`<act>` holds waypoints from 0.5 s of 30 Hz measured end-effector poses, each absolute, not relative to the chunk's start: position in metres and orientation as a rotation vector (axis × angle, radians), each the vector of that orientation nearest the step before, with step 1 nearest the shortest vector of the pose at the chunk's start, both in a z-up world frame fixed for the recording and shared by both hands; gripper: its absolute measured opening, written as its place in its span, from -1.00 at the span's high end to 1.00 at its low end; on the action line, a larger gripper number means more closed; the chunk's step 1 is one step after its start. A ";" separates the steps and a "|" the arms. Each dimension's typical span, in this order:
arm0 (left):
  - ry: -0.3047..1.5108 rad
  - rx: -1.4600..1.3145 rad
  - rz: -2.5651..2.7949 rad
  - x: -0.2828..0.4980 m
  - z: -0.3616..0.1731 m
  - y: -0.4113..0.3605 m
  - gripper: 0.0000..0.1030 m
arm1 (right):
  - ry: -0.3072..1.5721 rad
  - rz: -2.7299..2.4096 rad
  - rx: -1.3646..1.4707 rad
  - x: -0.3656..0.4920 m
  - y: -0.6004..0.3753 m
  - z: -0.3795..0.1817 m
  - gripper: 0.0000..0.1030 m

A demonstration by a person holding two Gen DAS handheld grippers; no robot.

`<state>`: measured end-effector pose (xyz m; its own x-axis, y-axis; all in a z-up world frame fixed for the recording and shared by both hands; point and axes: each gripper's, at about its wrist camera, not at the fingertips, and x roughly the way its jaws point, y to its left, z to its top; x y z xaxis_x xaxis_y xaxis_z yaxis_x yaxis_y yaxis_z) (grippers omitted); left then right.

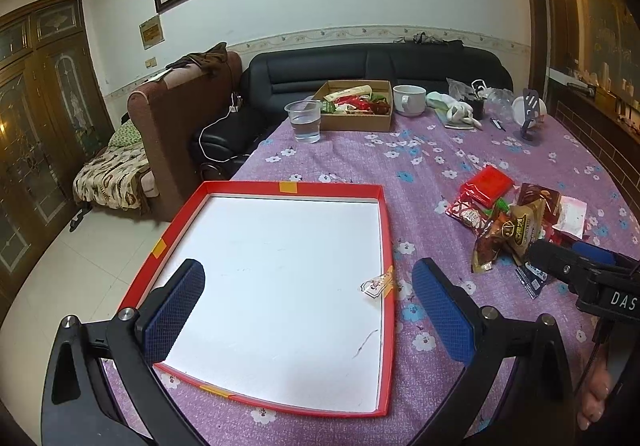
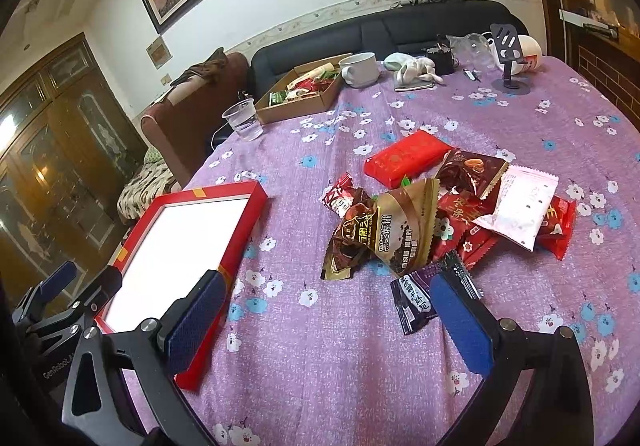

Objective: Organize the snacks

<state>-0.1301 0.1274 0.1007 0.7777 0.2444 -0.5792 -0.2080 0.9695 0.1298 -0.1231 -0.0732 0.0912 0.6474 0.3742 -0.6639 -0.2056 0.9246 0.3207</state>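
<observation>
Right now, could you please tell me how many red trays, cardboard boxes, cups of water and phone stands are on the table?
Red tray: 1
Cardboard box: 1
Cup of water: 1
Phone stand: 1
Total: 4

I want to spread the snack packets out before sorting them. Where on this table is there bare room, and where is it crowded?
Bare: inside the red tray, and the cloth strip between the tray and the snack pile. Also mid-table, between the pile and the cardboard box. Crowded: the far edge, around the white mug and plastic cup.
</observation>
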 end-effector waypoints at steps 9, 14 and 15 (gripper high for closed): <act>0.645 0.072 0.243 -0.125 0.099 0.125 -1.00 | 0.810 0.340 0.218 -0.119 -0.071 0.089 -0.99; 0.647 0.075 0.243 -0.124 0.099 0.125 -1.00 | 0.808 0.343 0.208 -0.117 -0.070 0.089 -0.99; 0.650 0.077 0.244 -0.123 0.098 0.124 -1.00 | 0.808 0.344 0.207 -0.117 -0.070 0.089 -0.99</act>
<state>-0.1231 0.1244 0.0983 0.7688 0.2482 -0.5893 -0.2002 0.9687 0.1468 -0.1171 -0.0697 0.0889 0.6401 0.3769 -0.6695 -0.2208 0.9249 0.3096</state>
